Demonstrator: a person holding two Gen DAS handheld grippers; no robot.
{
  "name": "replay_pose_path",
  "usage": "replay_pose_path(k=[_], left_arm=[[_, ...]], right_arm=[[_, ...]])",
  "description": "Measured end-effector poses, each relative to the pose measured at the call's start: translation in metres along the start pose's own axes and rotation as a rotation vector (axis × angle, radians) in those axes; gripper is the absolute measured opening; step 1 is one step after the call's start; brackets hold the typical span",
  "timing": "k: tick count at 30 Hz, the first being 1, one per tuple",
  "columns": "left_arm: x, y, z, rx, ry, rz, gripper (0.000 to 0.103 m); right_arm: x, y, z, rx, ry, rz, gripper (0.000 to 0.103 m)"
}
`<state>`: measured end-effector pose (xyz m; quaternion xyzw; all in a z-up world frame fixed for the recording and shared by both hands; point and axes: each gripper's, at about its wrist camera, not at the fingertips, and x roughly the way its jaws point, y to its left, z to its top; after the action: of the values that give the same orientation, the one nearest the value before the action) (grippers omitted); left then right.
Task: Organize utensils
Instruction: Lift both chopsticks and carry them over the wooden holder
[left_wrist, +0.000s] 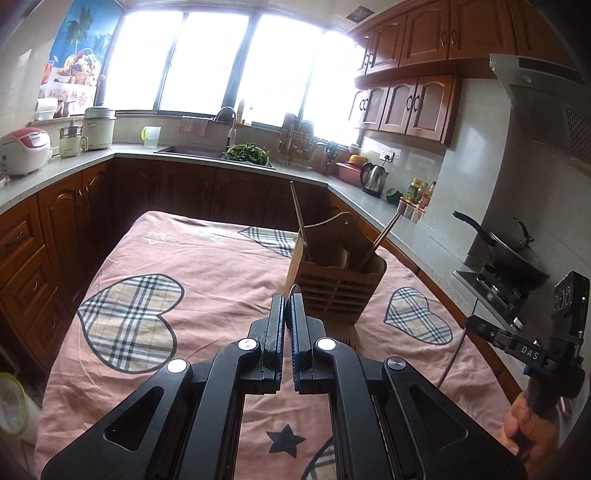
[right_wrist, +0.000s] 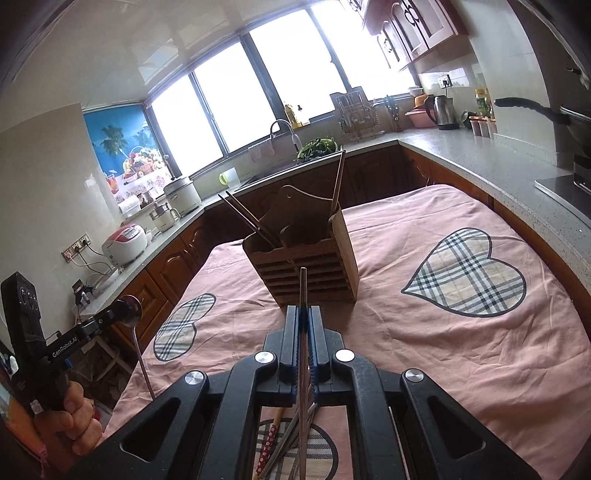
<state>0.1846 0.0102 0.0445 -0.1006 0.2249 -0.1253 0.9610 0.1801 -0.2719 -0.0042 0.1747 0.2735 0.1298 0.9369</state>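
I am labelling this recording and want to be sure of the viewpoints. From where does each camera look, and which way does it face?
Left wrist: sits on the left gripper, facing over the pink cloth to the wooden holder; its jaws pinch a spoon; the right gripper and hand show at the right edge.
Right wrist: sits on the right gripper, facing the same holder; its jaws pinch a metal chopstick; the left gripper and hand show at the left edge.
Shared: holder, cloth, windows, sink.

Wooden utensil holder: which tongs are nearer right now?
Roughly equal. Left tongs, gripping a spoon, sit just short of the wooden utensil holder; right tongs, gripping a metal chopstick, sit equally close.
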Motion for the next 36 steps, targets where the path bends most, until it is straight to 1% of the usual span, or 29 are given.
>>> replay_pose_path(k=[8,16,27,32,36], left_arm=[[-0.003,-0.001,0.022,-0.002,-0.065,0.025,0.002],[0.005,-0.001,0.046,-0.013,-0.114,0.054,0.002],[0.026,0.009,0.078,-0.053,-0.161,0.088,0.002],[0.041,0.01,0.091,-0.079,-0.181,0.106,0.002],[0.056,0.007,0.106,-0.087,-0.21,0.132,0.002]], right_arm=[[-0.002,0.004,0.019,-0.011,-0.046,0.011,0.004],[-0.005,0.01,0.043,-0.03,-0.109,0.019,0.004],[0.001,0.012,0.077,-0.05,-0.166,0.024,0.004],[0.008,0.009,0.093,-0.046,-0.195,0.025,0.004],[0.015,0.01,0.112,-0.042,-0.23,0.03,0.004]])
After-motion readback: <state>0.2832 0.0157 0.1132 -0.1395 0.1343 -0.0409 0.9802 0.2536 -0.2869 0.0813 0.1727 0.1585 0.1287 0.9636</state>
